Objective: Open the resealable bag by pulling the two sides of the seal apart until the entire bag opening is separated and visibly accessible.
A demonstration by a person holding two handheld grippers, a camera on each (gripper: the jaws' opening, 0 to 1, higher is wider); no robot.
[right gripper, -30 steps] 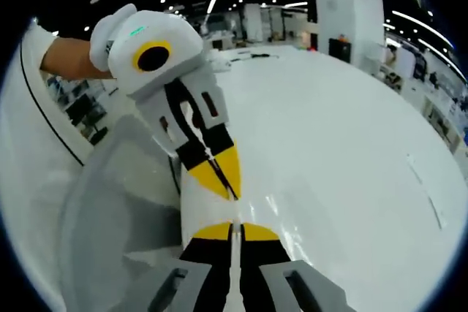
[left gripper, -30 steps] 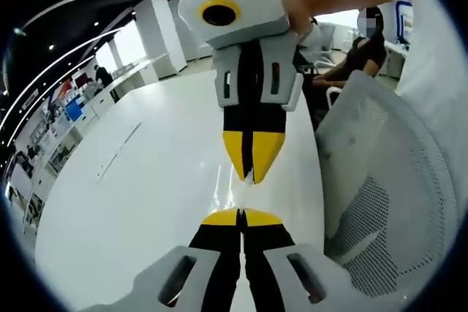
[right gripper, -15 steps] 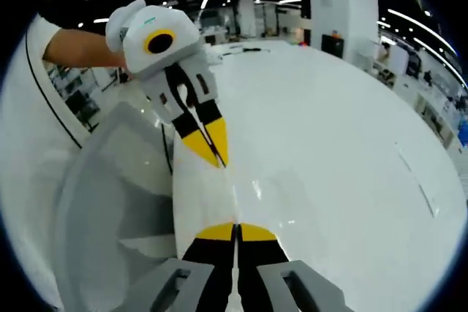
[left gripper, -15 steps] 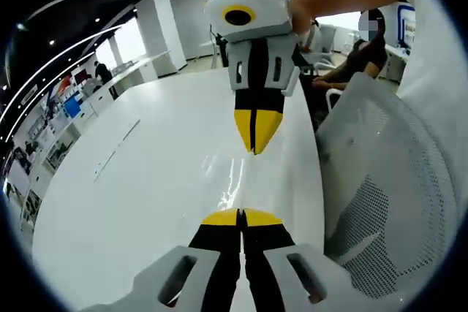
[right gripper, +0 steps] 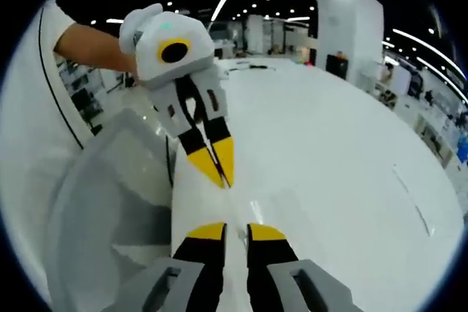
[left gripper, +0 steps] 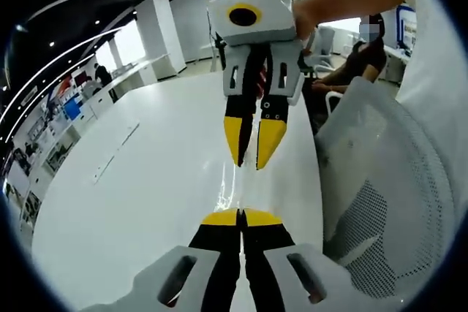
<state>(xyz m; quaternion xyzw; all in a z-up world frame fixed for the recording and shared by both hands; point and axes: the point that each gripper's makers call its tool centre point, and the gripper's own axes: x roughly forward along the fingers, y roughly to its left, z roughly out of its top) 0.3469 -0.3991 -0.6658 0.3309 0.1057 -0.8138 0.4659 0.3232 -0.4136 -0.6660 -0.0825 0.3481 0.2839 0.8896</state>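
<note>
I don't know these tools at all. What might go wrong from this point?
1. The right hand-held gripper is open and holds nothing, so it cannot pull on the seal until it closes on it.
2. The clear bag shows as little more than a faint glint above the shut left hand-held gripper, so a grab may miss its edge.
3. All this hangs near the table edge, beside a chair; a dropped bag might fall off.

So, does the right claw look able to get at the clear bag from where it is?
Probably yes: the right claw is open, facing the shut left claw, and nothing stands between it and the faint clear bag glinting there.
</note>
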